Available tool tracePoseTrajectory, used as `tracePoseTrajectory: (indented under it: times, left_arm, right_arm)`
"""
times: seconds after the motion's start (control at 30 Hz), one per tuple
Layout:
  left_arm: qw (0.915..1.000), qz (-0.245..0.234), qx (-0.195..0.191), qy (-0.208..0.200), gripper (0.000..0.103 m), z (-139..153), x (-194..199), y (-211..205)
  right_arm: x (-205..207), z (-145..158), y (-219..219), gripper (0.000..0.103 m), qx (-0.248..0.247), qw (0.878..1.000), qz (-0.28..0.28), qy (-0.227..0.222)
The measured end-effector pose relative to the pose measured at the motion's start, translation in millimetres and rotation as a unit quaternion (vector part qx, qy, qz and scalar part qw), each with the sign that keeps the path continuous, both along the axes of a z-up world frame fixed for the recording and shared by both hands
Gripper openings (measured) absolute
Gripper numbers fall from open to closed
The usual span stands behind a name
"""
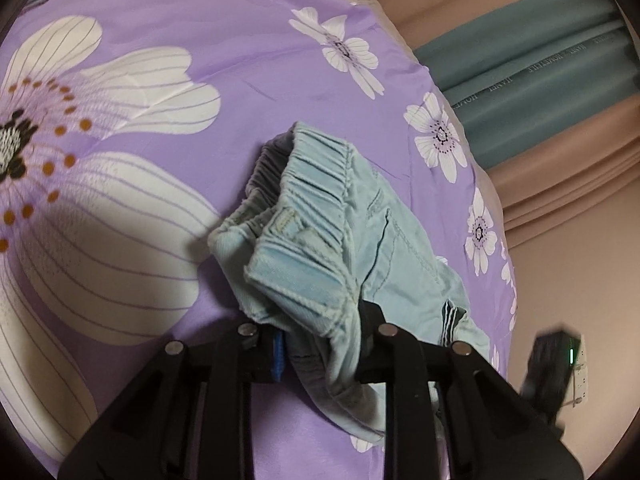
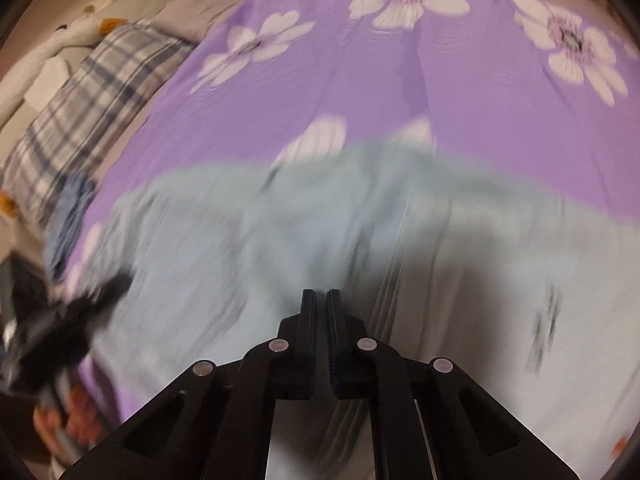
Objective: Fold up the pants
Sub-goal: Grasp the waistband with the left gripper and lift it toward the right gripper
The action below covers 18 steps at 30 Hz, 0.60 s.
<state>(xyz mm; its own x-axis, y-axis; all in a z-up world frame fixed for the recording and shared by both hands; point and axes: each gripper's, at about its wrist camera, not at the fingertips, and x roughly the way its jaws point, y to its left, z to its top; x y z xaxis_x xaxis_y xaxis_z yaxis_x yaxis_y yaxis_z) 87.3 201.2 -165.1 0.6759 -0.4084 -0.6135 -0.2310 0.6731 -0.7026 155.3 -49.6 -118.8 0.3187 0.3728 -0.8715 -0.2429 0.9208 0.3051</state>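
Light blue pants (image 1: 332, 240) with an elastic waistband lie bunched on a purple floral bedsheet (image 1: 224, 40). My left gripper (image 1: 324, 344) is closed around the waistband end of the pants, fabric bulging between its fingers. In the right wrist view the pants (image 2: 280, 240) are spread wide across the sheet and blurred. My right gripper (image 2: 321, 300) has its fingers pressed together just above the pants; I see no fabric between them. The other gripper (image 2: 60, 320) shows blurred at the left with a hand below it.
A plaid pillow (image 2: 92, 92) and soft toys (image 2: 80, 24) lie at the bed's left side. Beige and teal curtains (image 1: 540, 60) hang beyond the bed's right edge. A dark device (image 1: 552, 368) with a green light sits at the lower right.
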Motion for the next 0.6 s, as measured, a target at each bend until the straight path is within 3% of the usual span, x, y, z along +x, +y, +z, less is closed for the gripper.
tracePoseTrajectory:
  times: [0.2,0.23,0.4,0.53,0.6]
  left_arm:
    - [0.9995,-0.011,0.023,-0.019,0.023,21,-2,-10]
    - [0.9992,-0.012,0.032,-0.023,0.023,27,-2,-13]
    - [0.9964,-0.030,0.060,-0.052,0.023,61,-3,-29]
    - [0.9901,-0.059,0.088,-0.092,0.023,94,-5,-50]
    - [0.9867,-0.073,0.098,-0.106,0.023,105,-3,-64]
  right_arm:
    - [-78,5,-3,0.007,-0.015,0.999,0.031,0.015]
    - [-87,7,-3,0.007,-0.025,0.999,0.032,0.000]
    - [-79,7,-11,0.007,-0.003,1.000,0.021,0.005]
    - [-93,44,-36,0.007,0.051,0.996,0.015,-0.066]
    - [-92,51,-59,0.007,0.064,0.994,-0.015,-0.086]
